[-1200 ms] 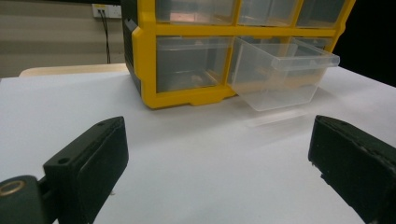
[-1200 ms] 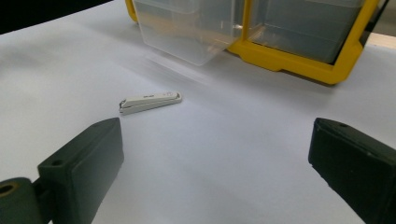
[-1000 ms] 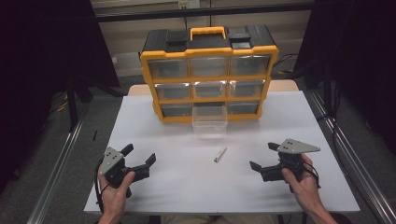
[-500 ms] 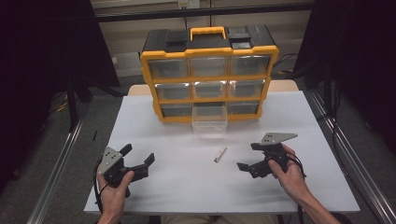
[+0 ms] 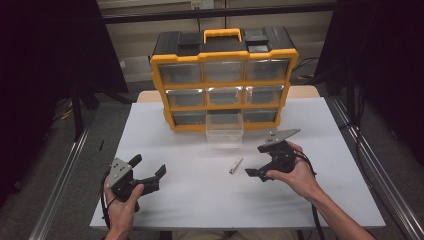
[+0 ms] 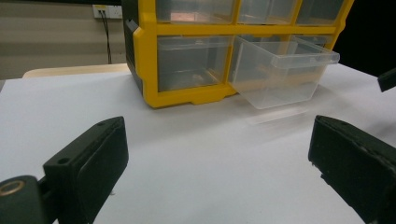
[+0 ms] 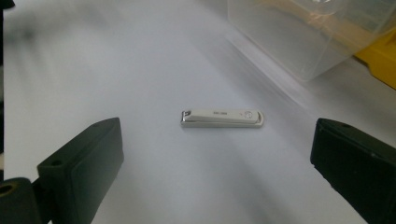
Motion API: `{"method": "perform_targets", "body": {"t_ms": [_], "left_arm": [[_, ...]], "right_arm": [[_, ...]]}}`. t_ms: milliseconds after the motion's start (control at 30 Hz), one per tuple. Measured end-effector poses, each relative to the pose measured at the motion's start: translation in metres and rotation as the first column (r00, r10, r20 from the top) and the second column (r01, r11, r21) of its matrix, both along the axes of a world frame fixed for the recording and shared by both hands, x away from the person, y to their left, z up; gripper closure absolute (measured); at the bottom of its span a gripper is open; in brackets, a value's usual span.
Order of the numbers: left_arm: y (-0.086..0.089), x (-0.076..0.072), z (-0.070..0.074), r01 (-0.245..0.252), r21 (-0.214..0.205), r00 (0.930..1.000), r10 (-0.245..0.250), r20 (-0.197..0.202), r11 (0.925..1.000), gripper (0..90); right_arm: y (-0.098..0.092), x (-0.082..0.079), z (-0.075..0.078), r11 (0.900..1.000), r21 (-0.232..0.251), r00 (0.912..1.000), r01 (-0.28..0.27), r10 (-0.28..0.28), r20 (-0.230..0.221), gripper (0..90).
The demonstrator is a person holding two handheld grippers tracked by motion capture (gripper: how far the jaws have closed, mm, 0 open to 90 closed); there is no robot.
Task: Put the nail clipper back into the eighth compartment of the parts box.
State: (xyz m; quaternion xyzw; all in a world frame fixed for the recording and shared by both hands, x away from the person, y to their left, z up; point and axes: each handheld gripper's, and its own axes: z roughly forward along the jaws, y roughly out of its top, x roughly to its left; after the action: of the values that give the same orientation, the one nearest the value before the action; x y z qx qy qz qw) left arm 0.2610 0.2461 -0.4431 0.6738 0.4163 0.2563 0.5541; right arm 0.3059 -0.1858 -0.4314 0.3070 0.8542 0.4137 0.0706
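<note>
One nail clipper (image 7: 222, 118) at my right claw's (image 5: 261, 162) 9 o'clock; jaws spread, approaching. Next: straddle, pinch, carry to pulled-out drawer (image 5: 224, 129).

Dim room, dark curtains (image 5: 50, 60), grey floor (image 5: 45, 200), beige wall (image 6: 56, 42) behind white table (image 5: 320, 130).

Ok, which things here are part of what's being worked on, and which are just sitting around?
In the job:
nail clipper, lying flat on the white table
right claw, open and aimed at it
pulled-out clear drawer
yellow organizer

Just about:
left claw, open, holding nothing
wall socket
</note>
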Motion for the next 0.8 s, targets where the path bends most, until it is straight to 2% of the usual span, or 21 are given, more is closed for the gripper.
{"method": "perform_targets", "body": {"t_ms": [33,67,233,300,433,467,500,633,700,733,767,800], "left_arm": [[0.0,0.0,0.0,0.0,0.0,1.0,0.0,0.002,1.0,4.9],[0.0,0.0,0.0,-0.001,-0.002,1.0,0.001,0.003,1.0,4.9],[0.0,0.0,0.0,0.007,-0.006,1.0,-0.007,0.005,1.0,4.8],[0.0,-0.001,0.001,0.016,-0.008,0.9998,-0.016,0.008,0.9998,4.8],[0.0,-0.001,0.001,0.011,0.0,0.9998,-0.011,0.014,0.9999,4.8],[-0.001,-0.001,0.001,0.01,-0.002,0.9998,-0.01,0.014,0.9999,4.8],[0.0,-0.001,0.001,0.007,0.005,0.9998,-0.007,0.017,1.0,4.8],[0.0,-0.001,0.001,0.013,0.001,0.9998,-0.013,0.016,0.9999,4.6],[-0.001,-0.001,0.001,0.013,-0.002,0.9998,-0.013,0.017,0.9999,4.6],[-0.002,-0.001,0.001,0.016,-0.003,0.9997,-0.016,0.018,0.9999,4.5],[-0.002,-0.001,0.001,0.02,0.001,0.9996,-0.02,0.018,0.9998,4.5],[-0.003,-0.001,0.001,0.022,0.0,0.9996,-0.022,0.019,0.9998,4.5]], "right_arm": [[0.002,0.003,0.0,0.9998,-0.001,0.9998,-0.017,0.017,-0.013,3.0],[0.006,0.007,0.001,0.9984,-0.034,0.9986,-0.044,0.043,-0.03,4.2],[0.015,0.011,0.002,0.9946,-0.06,0.9953,-0.085,0.082,-0.051,4.6],[0.02,0.013,0.0,0.9852,-0.085,0.9852,-0.149,0.14,-0.098,5.2],[0.026,0.017,-0.002,0.9793,-0.121,0.9815,-0.163,0.148,-0.122,5.2],[0.028,0.02,-0.004,0.9735,-0.137,0.9777,-0.183,0.165,-0.13,5.2],[0.028,0.02,-0.004,0.9735,-0.137,0.9777,-0.183,0.165,-0.13,5.2],[0.034,0.023,-0.002,0.9604,-0.184,0.9705,-0.209,0.181,-0.159,6.3],[0.038,0.023,-0.002,0.9504,-0.211,0.9662,-0.229,0.195,-0.169,10.2],[0.04,0.025,-0.002,0.9426,-0.231,0.9669,-0.241,0.213,-0.14,11.3],[0.041,0.026,-0.001,0.9395,-0.244,0.9667,-0.241,0.21,-0.147,11.3],[0.043,0.027,-0.001,0.9356,-0.25,0.9627,-0.25,0.212,-0.169,11.8]]}}
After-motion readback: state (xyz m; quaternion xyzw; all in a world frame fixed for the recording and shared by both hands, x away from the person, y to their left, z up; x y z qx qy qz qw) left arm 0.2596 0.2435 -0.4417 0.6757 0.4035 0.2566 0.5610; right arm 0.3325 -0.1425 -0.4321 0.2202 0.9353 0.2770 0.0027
